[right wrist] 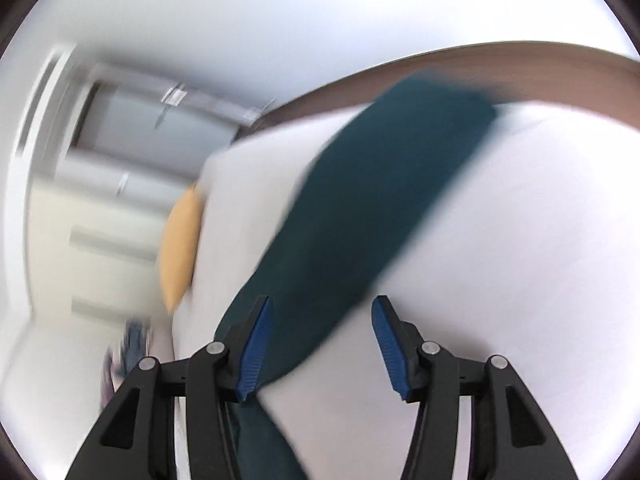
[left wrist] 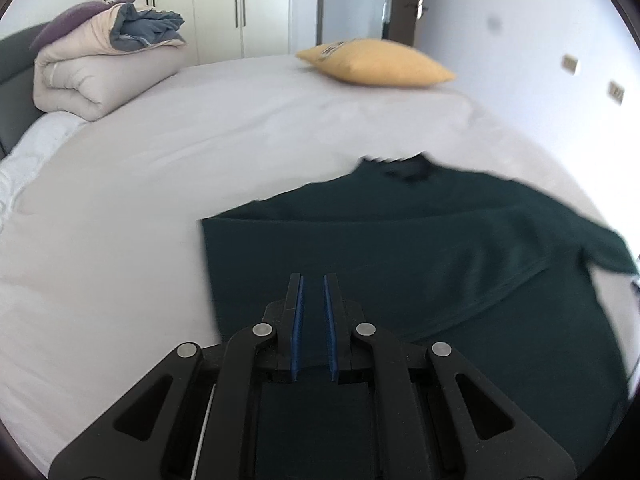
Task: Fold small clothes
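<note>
A dark green long-sleeved top [left wrist: 400, 248] lies spread on the bed's pale sheet [left wrist: 160, 200], collar towards the far side, one sleeve reaching off to the right. My left gripper [left wrist: 313, 278] hangs over its near left part, jaws drawn together to a narrow slit; I cannot tell whether any cloth is pinched. In the blurred right wrist view a long green sleeve [right wrist: 360, 200] runs diagonally across the sheet [right wrist: 500, 240]. My right gripper [right wrist: 322, 304] stands open above its near end. The sleeve passes by the left pad [right wrist: 256, 348] and is not clamped.
A yellow pillow [left wrist: 376, 62] lies at the bed's far edge, also in the right wrist view [right wrist: 180, 248]. A rolled duvet [left wrist: 100, 72] sits at the far left by the dark headboard [left wrist: 12, 80]. Wardrobe doors [left wrist: 216, 8] and a doorway [left wrist: 352, 8] stand beyond.
</note>
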A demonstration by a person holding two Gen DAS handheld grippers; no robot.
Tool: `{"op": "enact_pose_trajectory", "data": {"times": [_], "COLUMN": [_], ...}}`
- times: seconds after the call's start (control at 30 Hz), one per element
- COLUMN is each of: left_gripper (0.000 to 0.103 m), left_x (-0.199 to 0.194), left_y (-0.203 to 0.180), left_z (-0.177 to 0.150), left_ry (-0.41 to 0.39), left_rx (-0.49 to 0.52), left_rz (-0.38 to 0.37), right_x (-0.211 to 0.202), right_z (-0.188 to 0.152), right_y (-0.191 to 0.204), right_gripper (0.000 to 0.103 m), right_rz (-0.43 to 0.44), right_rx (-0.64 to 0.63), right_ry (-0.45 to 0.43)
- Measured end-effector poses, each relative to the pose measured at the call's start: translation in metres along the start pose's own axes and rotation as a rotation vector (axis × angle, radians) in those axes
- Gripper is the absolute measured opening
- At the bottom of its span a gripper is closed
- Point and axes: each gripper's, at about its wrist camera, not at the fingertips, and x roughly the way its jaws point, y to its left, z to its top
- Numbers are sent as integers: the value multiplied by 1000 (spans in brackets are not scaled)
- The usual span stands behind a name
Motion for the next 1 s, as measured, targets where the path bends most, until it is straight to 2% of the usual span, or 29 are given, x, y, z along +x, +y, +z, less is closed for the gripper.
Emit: {"op": "enact_pose_trajectory", "data": {"times": [0.03,0.1,0.13,0.17,0.2,0.3,0.5,0.57,0.63,0.67,0.73,0.8,1.0], "left_gripper": [14,41,74,87,87,87,87,87,87,87,87,87,87], "left_x": [-5,-9,-12,-15,-21,-26,-26,-20,-18,-16,-9,-4,9], "left_y": [-5,-10,-14,-20,-21,-33,-44,-42,-40,-38,-33,-28,-6], "left_z": [0,0,0,-3,-4,-5,-1,-1,-3,-5,-6,-7,-6], "left_ry": [-8,-16,-21,-33,-53,-28,-16,0,20,28,42,54,57], "left_rx": [-20,-58,-82,-105,-138,-173,-178,-186,-192,-197,-213,-229,-297], "left_rz": [-22,-57,-69,-78,-103,-141,-177,-188,-193,-192,-203,-216,-261], "right_x": [-4,-5,-2,-3,3,19,39,31,37,29,32,34,36], "right_z": [5,11,12,18,20,18,20,41,46,54,61,63,49], "right_y": [-8,-13,-13,-15,-15,-10,0,-10,-5,-9,-9,-7,51], "right_gripper": [52,52,52,53,53,53,53,53,51,49,36,12,11], "right_rz": [13,31,33,39,52,73,121,126,117,115,99,63,-13], "right_rx": [41,80,91,103,122,154,211,210,189,177,137,106,-81], "right_ry": [-9,-20,-21,-24,-34,-67,-152,-174,-195,-200,-183,-155,-176]}}
